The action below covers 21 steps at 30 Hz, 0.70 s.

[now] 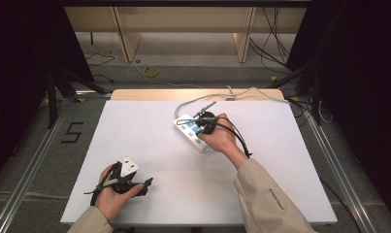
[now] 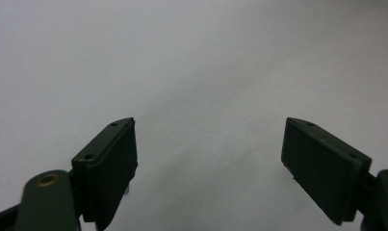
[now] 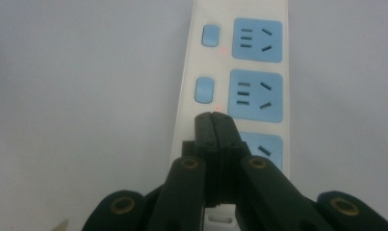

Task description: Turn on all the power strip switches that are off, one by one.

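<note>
A white power strip with blue sockets and blue switches lies right of centre on the white table top. Its grey cable runs off the far edge. My right gripper is shut with nothing between its jaws. In the right gripper view its closed tips sit over the power strip, just below the second switch; I cannot tell whether they touch it. My left gripper rests near the front left of the table, open and empty, over bare white surface.
The table's wooden far edge shows behind the white top. Metal rails run along both sides on the floor. A floor mark "5" lies at the left. Loose cables and wooden legs stand beyond the table.
</note>
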Available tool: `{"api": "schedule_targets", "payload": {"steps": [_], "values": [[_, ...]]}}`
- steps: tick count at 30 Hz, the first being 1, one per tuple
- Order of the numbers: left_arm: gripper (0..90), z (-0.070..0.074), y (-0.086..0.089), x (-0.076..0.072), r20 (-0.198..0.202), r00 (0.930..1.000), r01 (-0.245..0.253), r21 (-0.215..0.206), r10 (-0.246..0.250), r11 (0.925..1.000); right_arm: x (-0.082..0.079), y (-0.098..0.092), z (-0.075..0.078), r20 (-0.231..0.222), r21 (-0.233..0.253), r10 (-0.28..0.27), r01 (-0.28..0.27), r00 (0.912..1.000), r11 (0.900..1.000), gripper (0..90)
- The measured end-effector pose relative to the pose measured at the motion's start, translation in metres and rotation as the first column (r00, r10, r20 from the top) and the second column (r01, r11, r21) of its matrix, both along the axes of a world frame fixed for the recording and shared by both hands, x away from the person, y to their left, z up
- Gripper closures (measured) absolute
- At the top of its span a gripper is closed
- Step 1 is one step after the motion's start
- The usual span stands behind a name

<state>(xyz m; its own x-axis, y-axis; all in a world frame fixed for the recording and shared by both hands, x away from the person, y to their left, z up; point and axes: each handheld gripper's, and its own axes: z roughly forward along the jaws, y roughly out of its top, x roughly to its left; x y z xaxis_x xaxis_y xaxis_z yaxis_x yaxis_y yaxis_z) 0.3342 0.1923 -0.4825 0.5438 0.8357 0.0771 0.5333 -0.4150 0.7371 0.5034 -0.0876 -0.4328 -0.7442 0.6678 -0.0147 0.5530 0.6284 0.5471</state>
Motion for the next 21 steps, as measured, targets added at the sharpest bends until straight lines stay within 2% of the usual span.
{"api": "schedule_targets", "payload": {"steps": [7, 16, 21], "values": [[20.0, -0.0004, 0.0001, 0.0003, -0.002, 1.0000, 0.001, 0.000, -0.001, 1.0000, -0.0020, 0.0035, -0.0075, -0.026, -0.006, 0.007, -0.007, 0.9996, 1.000, 90.0], [20.0, -0.0004, 0.0000, 0.0003, -0.002, 1.0000, 0.002, 0.000, -0.002, 1.0000, -0.0019, 0.0049, -0.0087, -0.037, -0.018, 0.004, -0.004, 0.9993, 1.000, 90.0], [20.0, -0.0003, -0.0003, 0.0005, -0.006, 1.0000, 0.002, 0.004, -0.002, 1.0000, -0.0039, 0.0078, -0.0097, -0.025, -0.036, 0.002, -0.003, 0.9997, 0.999, 90.0]]}}
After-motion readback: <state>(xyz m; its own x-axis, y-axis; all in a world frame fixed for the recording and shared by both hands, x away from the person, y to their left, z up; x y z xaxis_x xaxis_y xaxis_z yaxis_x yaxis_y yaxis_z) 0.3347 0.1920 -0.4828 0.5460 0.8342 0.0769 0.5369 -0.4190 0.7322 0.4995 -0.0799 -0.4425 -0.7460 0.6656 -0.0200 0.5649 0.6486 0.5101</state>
